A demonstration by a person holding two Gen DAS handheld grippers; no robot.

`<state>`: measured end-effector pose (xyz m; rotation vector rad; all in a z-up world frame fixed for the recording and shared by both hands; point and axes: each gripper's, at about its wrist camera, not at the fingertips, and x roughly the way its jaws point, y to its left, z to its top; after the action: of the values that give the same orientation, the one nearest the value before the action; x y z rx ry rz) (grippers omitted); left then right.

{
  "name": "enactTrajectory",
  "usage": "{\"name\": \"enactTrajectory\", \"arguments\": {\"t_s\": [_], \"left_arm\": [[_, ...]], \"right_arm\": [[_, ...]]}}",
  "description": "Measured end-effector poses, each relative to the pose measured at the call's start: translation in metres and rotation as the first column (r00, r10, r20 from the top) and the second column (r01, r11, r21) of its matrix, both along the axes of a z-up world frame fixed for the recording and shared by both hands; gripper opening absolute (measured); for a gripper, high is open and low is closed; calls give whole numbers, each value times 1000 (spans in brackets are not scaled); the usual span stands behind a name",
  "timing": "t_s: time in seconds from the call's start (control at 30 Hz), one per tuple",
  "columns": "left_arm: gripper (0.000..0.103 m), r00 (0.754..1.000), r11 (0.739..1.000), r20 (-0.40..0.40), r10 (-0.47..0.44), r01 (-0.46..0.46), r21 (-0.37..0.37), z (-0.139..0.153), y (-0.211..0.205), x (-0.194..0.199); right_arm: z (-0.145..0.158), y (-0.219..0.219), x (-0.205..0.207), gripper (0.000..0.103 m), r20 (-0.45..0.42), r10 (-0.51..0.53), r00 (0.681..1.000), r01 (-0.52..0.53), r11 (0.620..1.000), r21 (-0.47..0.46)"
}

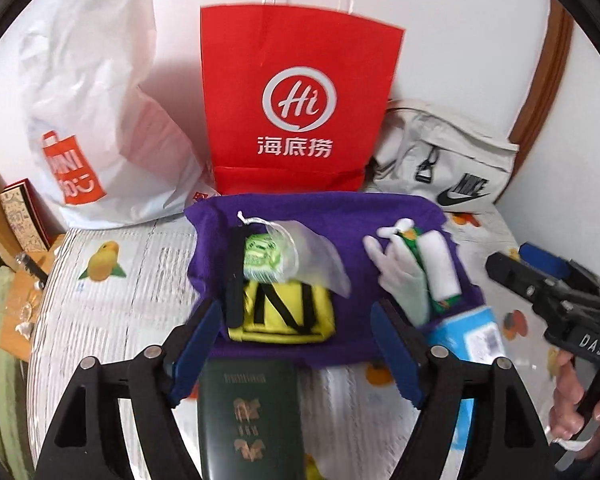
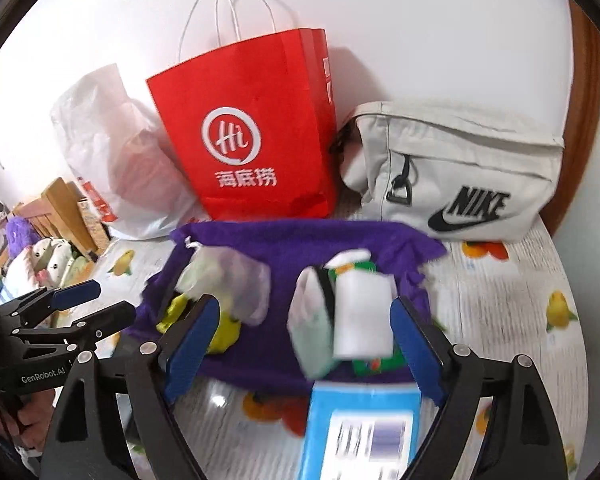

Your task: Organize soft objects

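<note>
Step in hand: judged as between placements; both tools stand clear above the purple cloth [image 1: 340,216], nothing gripped.
Next move: calls for choosing one loose soft item and closing squarely on it.
White plastic bag [image 1: 96,120]: far left, against the wall; contents hidden.
Left gripper [image 1: 296,344]: jaws wide apart, empty; the yellow pouch [image 1: 284,312] and a dark green booklet [image 1: 248,412] lie below, untouched.
Red paper bag [image 1: 300,100]: far centre, upright; interior not visible.
Purple cloth: spread on the fruit-print table [image 1: 112,248]; carries a clear drawstring bag [image 1: 296,252] holding something green, the yellow pouch, a white glove [image 1: 400,272] and a white roll [image 1: 440,268].
Right gripper [image 2: 304,348]: jaws wide, empty; the blue box [image 2: 364,420] lies near it.
Beige bag [image 2: 460,172]: far right, closed.
</note>
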<state>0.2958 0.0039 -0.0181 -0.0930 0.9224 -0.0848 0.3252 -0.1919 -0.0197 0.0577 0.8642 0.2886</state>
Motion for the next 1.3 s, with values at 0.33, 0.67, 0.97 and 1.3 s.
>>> {"name": "enactTrajectory", "arguments": {"t_s": [0.33, 0.67, 0.97, 1.3], "left_arm": [[92, 997, 998, 79, 15, -20, 64, 40, -15, -94], [95, 989, 997, 138, 55, -61, 39, 65, -13, -180], [96, 985, 997, 167, 51, -60, 45, 68, -22, -230], [96, 981, 997, 186, 57, -65, 39, 67, -24, -257]], "right_arm": [[32, -19, -98, 95, 9, -82, 997, 82, 997, -13], [65, -31, -192, 100, 88, -119, 989, 123, 991, -45], [66, -37, -253, 100, 109, -142, 984, 148, 987, -56], [67, -38, -286, 100, 131, -145, 981, 153, 986, -58]]}}
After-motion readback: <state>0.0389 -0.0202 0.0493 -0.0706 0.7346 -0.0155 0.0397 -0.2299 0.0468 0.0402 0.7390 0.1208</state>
